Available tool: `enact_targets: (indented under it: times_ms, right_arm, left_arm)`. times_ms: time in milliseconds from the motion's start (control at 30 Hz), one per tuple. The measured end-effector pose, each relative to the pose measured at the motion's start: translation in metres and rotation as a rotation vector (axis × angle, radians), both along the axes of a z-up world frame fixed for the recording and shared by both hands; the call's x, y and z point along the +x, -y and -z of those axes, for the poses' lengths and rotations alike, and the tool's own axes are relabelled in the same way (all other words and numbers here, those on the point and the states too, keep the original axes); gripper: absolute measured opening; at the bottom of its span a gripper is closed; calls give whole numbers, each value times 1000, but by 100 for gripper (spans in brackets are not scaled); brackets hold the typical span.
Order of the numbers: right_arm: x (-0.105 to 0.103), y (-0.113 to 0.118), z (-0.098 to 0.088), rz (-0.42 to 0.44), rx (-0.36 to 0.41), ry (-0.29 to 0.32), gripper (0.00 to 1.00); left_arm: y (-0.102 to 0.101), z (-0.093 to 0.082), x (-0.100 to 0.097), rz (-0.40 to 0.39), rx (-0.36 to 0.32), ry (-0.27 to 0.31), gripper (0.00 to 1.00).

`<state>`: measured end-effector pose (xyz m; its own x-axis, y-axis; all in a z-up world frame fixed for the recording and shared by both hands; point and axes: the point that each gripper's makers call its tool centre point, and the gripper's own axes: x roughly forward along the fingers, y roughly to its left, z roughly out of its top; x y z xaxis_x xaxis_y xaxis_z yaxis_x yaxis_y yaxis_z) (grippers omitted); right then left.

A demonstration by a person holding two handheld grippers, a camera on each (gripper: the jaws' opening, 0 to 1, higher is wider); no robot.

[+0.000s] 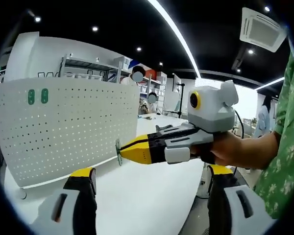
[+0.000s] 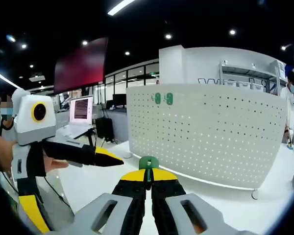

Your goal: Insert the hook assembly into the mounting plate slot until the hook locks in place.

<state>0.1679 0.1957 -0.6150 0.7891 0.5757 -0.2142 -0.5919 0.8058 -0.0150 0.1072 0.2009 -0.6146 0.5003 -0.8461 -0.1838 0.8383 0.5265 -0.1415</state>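
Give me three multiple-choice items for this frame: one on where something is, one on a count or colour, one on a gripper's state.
1. Where are the hooks already on the pegboard?
A. near its upper edge
B. along its bottom edge
C. lying on the table

2. How many green hooks are mounted there?
A. none
B. two
C. five

3. What state is the right gripper in?
A. wide open and empty
B. shut on a green hook
C. shut on a laptop

Answers:
1. A: in both views the pair sits in the board's top rows, near one upper corner.
2. B: two small green pieces stand side by side, also seen in the left gripper view.
3. B: its yellow-tipped fingers meet with the green piece pinched between them; the left gripper stands open.
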Motion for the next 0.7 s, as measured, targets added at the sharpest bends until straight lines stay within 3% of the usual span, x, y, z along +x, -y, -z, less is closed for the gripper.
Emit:
enact_targets:
  times_ms: [433,700]
  right_arm:
    - [24,-10,19,43,-27,-6,1]
    - [43,-13,18,74,-36,15,1]
  left_arm:
    - [-17,1,-5,-4,12,0,98]
    - [-26,0,-7,-10,11,2,98]
